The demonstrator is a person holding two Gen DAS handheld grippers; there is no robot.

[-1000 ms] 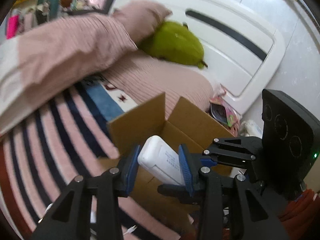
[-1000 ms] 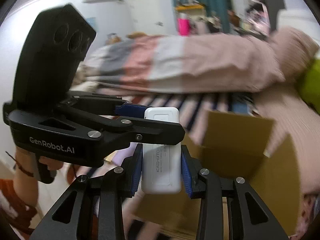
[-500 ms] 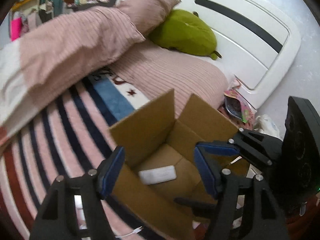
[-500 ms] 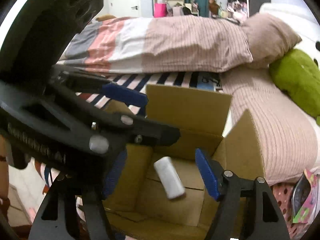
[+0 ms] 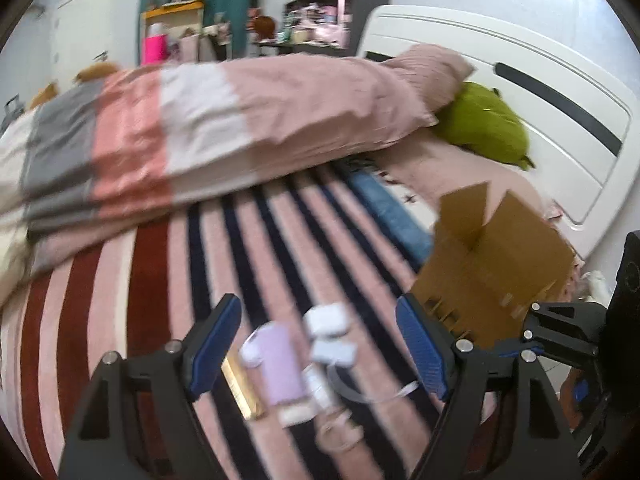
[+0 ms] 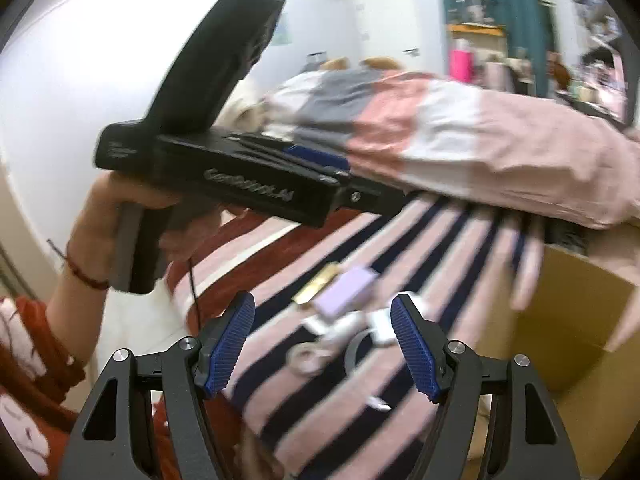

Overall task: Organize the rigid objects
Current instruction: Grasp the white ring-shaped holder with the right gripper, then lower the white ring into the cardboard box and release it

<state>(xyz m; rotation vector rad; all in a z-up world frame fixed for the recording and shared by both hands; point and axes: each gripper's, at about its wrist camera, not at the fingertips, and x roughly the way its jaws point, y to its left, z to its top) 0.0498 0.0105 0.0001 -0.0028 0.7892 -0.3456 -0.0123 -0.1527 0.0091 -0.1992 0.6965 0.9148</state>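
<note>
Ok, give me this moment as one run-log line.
left gripper: open, empty | right gripper: open, empty | both over small items: lilac box, gold bar, white pieces | cardboard box: to their right

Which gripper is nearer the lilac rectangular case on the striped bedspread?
Left, apparently. The left gripper is open with the lilac rectangular case framed between its fingers; the right gripper is open with the case just beyond its fingertips.

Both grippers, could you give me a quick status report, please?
Left gripper open, empty. Right gripper open, empty. Lilac box and small items loose on bed; cardboard box beside. Nothing obstructing.
</note>
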